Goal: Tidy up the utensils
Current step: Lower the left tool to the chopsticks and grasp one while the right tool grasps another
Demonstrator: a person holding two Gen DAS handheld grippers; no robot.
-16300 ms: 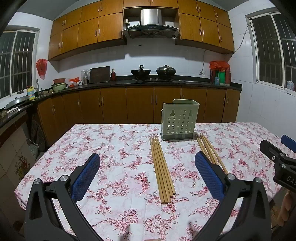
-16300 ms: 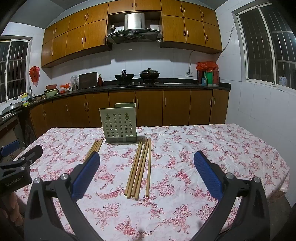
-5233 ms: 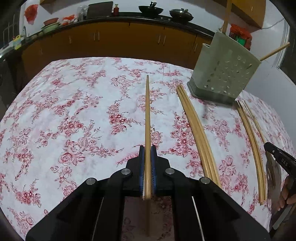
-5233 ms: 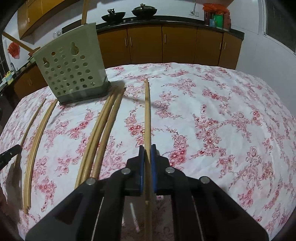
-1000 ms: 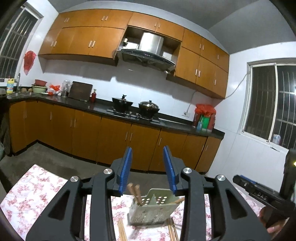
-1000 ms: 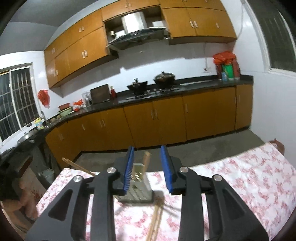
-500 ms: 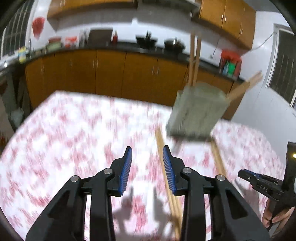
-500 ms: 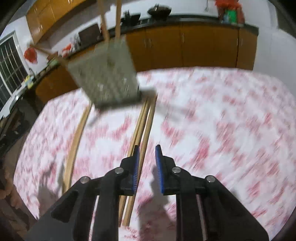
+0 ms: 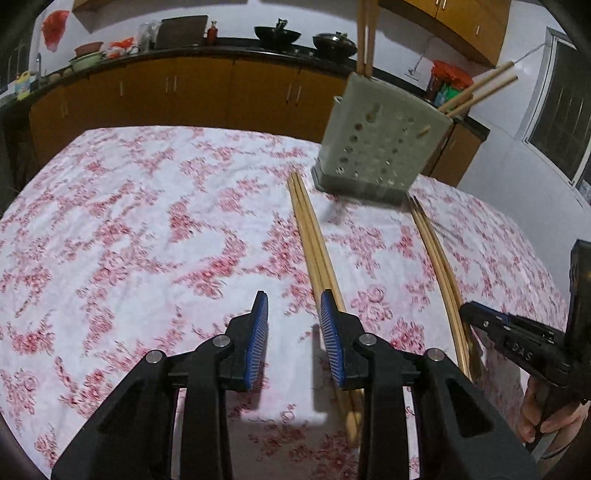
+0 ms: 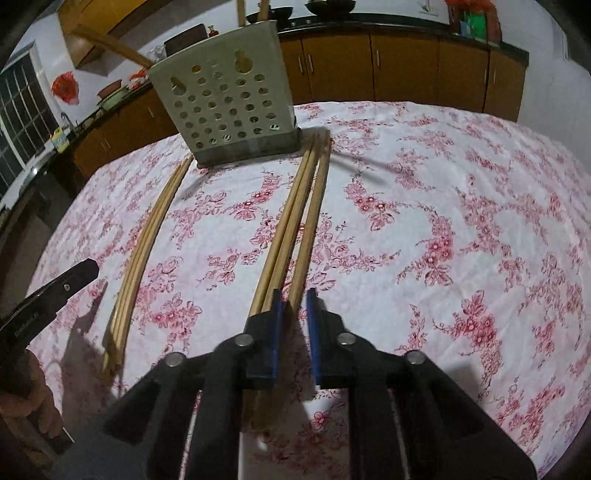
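Observation:
A pale green perforated holder point(image 9: 380, 147) point(image 10: 229, 99) stands on the floral tablecloth with several wooden chopsticks point(image 9: 364, 33) sticking out of it. My left gripper point(image 9: 293, 299) hovers low over the cloth, its jaws closing with nothing between them. A bundle of chopsticks point(image 9: 314, 243) lies just beside and under its right finger. My right gripper point(image 10: 293, 295) is shut on the rightmost chopstick point(image 10: 314, 206) of a bundle of three that runs back to the holder's base. A second bundle point(image 10: 147, 240) point(image 9: 439, 266) lies on the holder's other side.
The flowered tablecloth point(image 9: 129, 240) covers the whole table, and its near edge is just below both grippers. Kitchen cabinets point(image 9: 192, 92) and a counter with pots stand behind. Each gripper shows at the edge of the other's view, with a hand point(image 9: 543, 417) on it.
Both grippers have dropped from high above the holder to just over the table and tipped downward. The right jaws have narrowed around a chopstick; the left jaws have narrowed slightly.

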